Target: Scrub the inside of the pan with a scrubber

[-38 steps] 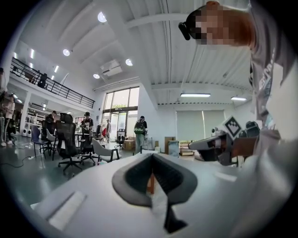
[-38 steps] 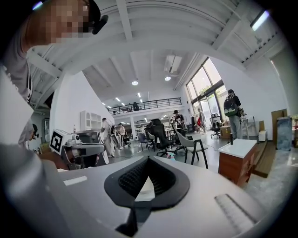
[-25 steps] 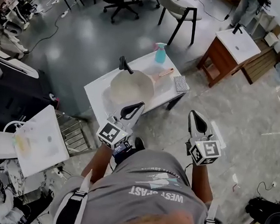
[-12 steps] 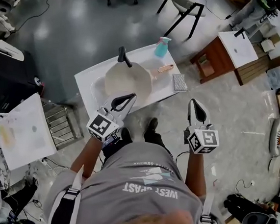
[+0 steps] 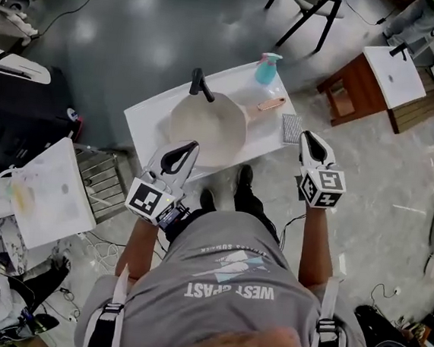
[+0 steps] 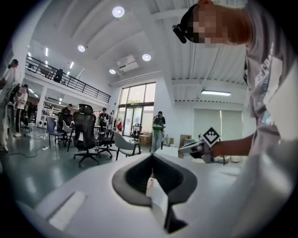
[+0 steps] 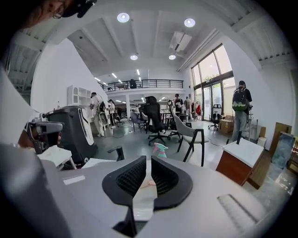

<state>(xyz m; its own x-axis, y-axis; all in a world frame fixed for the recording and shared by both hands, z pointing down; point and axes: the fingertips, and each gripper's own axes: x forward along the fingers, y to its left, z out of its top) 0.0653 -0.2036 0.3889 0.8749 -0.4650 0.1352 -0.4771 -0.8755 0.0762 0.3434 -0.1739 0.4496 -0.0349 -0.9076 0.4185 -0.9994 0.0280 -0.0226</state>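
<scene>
A pale round pan (image 5: pixel 206 126) with a copper handle (image 5: pixel 266 103) sits in the basin of a white table (image 5: pixel 147 120). A grey scrubber (image 5: pixel 291 128) lies on the table's right end. My right gripper (image 5: pixel 307 136) hovers just right of the scrubber. Its jaws (image 7: pixel 150 160) are opening, a narrow gap shows and nothing is between them. My left gripper (image 5: pixel 193 147) is shut and empty at the table's near edge, just short of the pan. In the left gripper view its jaws (image 6: pixel 151 157) meet at the tips.
A teal spray bottle (image 5: pixel 267 68) and a black faucet (image 5: pixel 201 85) stand at the table's far side. A wooden cabinet with a white top (image 5: pixel 379 78) is to the right, and a black machine and a white board (image 5: pixel 50 199) to the left. Chairs and people stand farther off.
The person has stepped up to the table. Both grippers have moved forward: the left reaches the table's near edge, the right comes beside the scrubber.
</scene>
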